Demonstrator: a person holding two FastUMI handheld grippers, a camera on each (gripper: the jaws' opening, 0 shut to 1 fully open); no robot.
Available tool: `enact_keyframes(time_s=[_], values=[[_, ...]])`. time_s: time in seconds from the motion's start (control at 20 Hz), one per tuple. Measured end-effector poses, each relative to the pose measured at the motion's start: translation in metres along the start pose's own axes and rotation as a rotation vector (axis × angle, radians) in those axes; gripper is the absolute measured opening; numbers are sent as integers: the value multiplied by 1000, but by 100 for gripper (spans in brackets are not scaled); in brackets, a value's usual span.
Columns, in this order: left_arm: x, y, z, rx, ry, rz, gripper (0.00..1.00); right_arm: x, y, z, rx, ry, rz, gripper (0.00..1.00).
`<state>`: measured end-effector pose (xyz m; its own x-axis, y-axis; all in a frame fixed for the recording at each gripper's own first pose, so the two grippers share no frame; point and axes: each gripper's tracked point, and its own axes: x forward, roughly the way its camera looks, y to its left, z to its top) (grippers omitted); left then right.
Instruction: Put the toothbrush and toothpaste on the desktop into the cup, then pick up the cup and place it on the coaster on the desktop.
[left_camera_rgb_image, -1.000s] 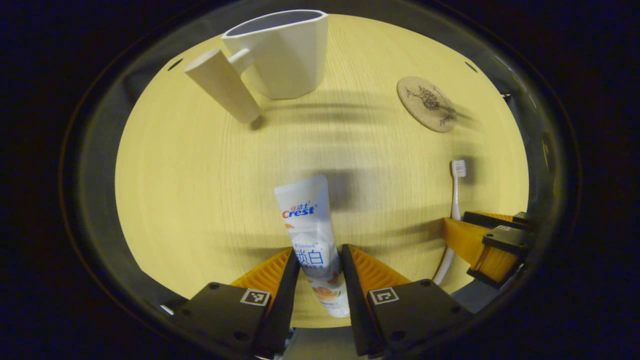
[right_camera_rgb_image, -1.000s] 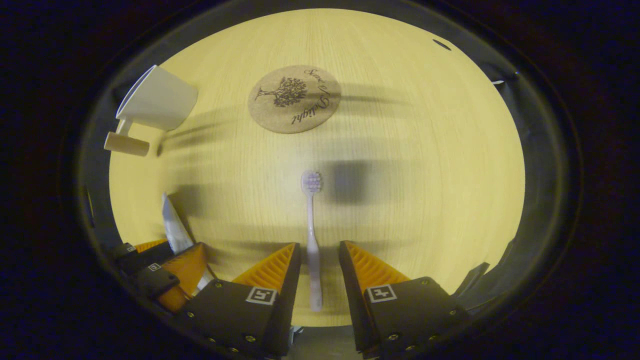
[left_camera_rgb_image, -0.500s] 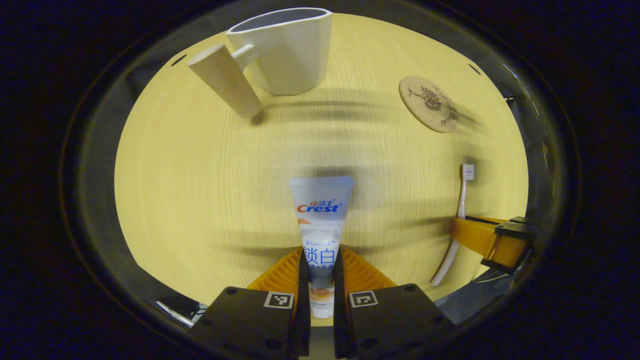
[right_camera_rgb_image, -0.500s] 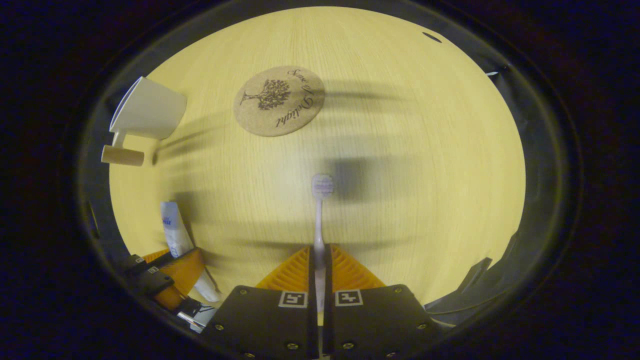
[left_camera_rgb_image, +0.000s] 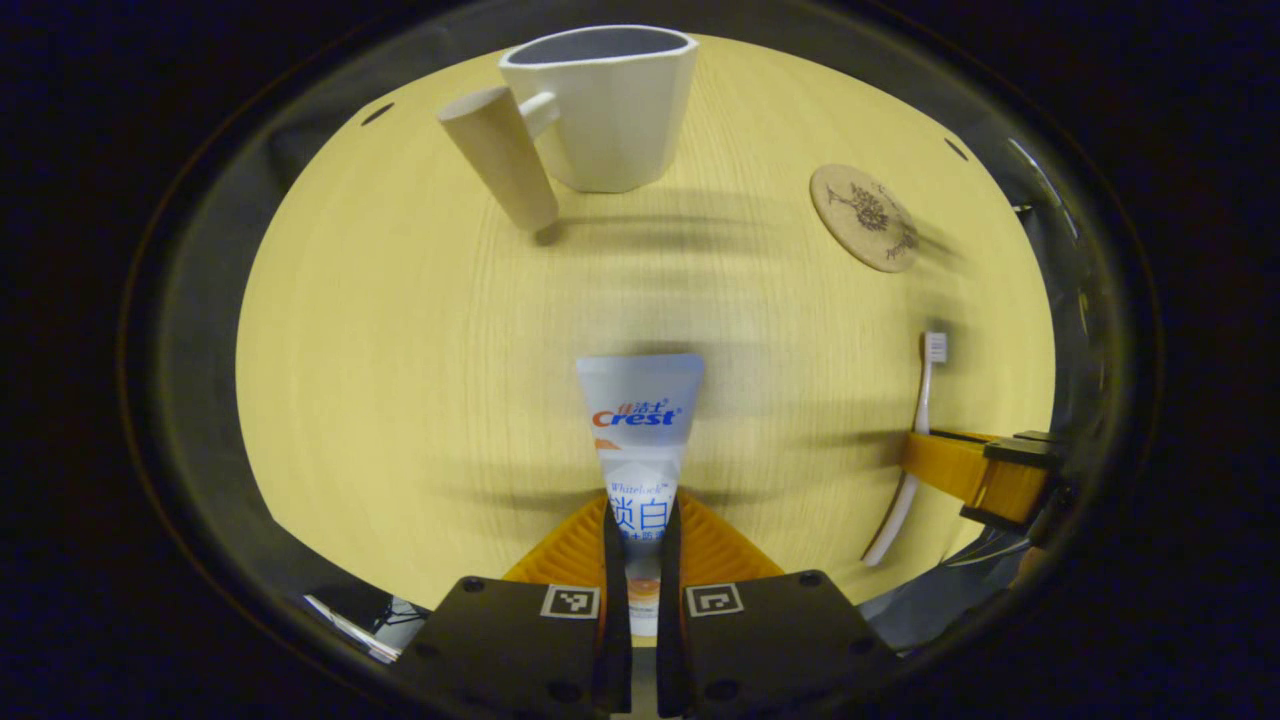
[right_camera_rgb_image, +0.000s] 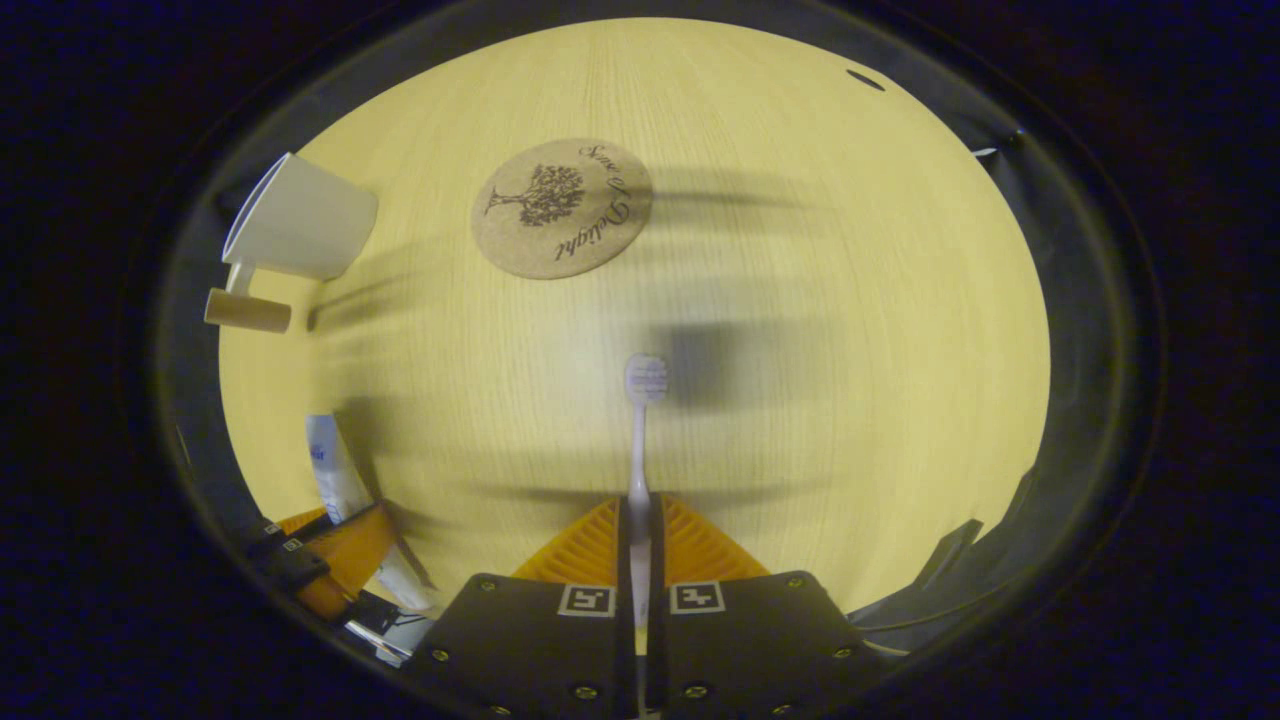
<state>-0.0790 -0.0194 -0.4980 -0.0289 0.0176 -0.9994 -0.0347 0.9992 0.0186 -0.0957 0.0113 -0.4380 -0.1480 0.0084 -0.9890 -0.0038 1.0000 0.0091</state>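
White toothpaste (left_camera_rgb_image: 640, 440) pinched btwn left gripper (left_camera_rgb_image: 640, 520); right gripper (right_camera_rgb_image: 640, 515) pinches toothbrush (right_camera_rgb_image: 640, 440).

A pale wooden desktop (left_camera_rgb_image: 400, 380) carries a white cup (left_camera_rgb_image: 610, 105) standing upright at 12 o'clock in the left gripper view, its wooden handle (left_camera_rgb_image: 500, 160) beside it, and a round cork coaster (left_camera_rgb_image: 865, 218) lying flat toward 2 o'clock, well apart

White cup (left_camera_rgb_image: 620, 110); tan coaster (right_camera_rgb_image: 562, 207), dark tree print; white-blue toothpaste (left_camera_rgb_image: 640, 440); orange fingers (left_camera_rgb_image: 570, 540)
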Motion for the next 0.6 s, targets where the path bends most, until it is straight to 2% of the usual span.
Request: enact_keyframes(time_s=[0.3, 0.4, 0.6], values=[[-64, 1, 20, 1, -108, -41, 19, 0, 0, 2, -8, -9, 3, 5], [-93, 2, 41, 2, -158, -54, 17, 0, 0, 2, -9, -12, 2, 5], [-144, 8, 95, 18, -264, -64, 19, 0, 0, 2, -10, -18, 0, 5]])
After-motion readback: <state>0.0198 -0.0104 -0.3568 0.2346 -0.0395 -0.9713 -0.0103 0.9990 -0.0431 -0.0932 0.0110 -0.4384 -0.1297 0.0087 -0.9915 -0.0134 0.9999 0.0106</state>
